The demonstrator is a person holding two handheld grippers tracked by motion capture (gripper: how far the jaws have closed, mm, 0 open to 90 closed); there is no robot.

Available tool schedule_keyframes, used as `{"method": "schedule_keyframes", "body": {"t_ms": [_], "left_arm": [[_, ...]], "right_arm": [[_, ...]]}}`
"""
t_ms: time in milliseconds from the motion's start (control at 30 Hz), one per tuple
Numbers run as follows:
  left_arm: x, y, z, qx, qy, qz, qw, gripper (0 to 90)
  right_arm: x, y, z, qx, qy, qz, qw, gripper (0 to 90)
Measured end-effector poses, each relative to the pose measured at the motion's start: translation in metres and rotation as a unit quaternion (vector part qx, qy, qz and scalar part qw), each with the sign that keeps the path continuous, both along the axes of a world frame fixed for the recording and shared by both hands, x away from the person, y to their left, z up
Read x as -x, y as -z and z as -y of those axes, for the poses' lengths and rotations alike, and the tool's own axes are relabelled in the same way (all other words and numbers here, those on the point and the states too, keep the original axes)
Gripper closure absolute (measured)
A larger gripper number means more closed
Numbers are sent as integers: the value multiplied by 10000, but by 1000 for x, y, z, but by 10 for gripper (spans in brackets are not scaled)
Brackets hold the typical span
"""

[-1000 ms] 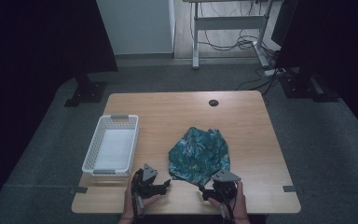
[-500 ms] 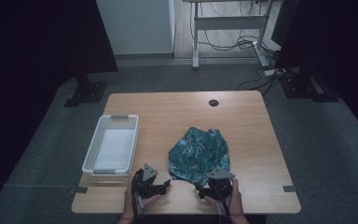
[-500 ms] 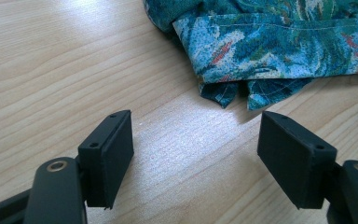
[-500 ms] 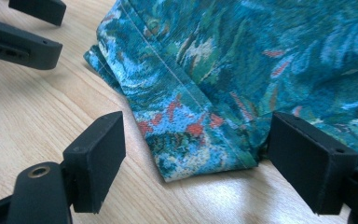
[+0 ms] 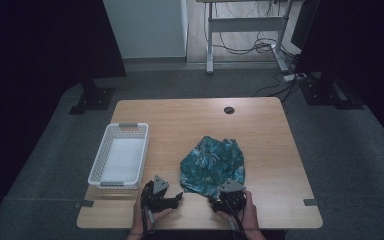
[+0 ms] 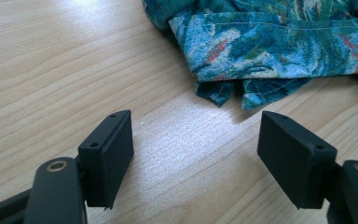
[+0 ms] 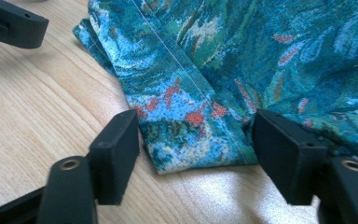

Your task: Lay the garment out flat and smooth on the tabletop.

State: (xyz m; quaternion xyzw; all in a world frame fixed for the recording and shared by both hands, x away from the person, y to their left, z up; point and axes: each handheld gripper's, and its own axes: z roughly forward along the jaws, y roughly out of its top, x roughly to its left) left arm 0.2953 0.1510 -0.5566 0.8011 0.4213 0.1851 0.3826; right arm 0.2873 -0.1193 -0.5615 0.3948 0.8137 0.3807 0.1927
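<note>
A teal leaf-patterned cloth [image 5: 212, 167] lies crumpled on the wooden table [image 5: 265, 145], right of the middle. My right gripper [image 5: 226, 196] is at the cloth's near edge. In the right gripper view its jaws straddle a folded, hemmed corner of the cloth [image 7: 191, 116]. The right gripper [image 7: 196, 154] has just been closing, with the fabric between the pads and not visibly squeezed. My left gripper [image 5: 176, 198] rests low on bare wood to the left. The left gripper [image 6: 196, 158] is open and empty, with the cloth's [image 6: 270, 51] corner just ahead.
A white slotted basket [image 5: 121, 159] sits at the table's left side, behind my left hand. A round cable hole [image 5: 229, 110] lies near the far edge. The table's front edge runs just under both hands. A desk frame with cables [image 5: 245, 45] stands on the floor beyond.
My right gripper has edged left onto the cloth's near edge. The left gripper has stayed where it was.
</note>
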Motion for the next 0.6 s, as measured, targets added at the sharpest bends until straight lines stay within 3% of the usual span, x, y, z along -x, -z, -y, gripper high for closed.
{"method": "schedule_keyframes", "body": {"t_ms": [367, 600], "left_arm": [[0, 0, 0, -5, 8, -14, 10000, 266], [-1, 0, 0, -11, 2, -9, 10000, 266]], "right_arm": [[1, -1, -1, 58, 13, 112, 9999, 518], [3, -1, 1, 157, -17, 249, 9996, 688]]}}
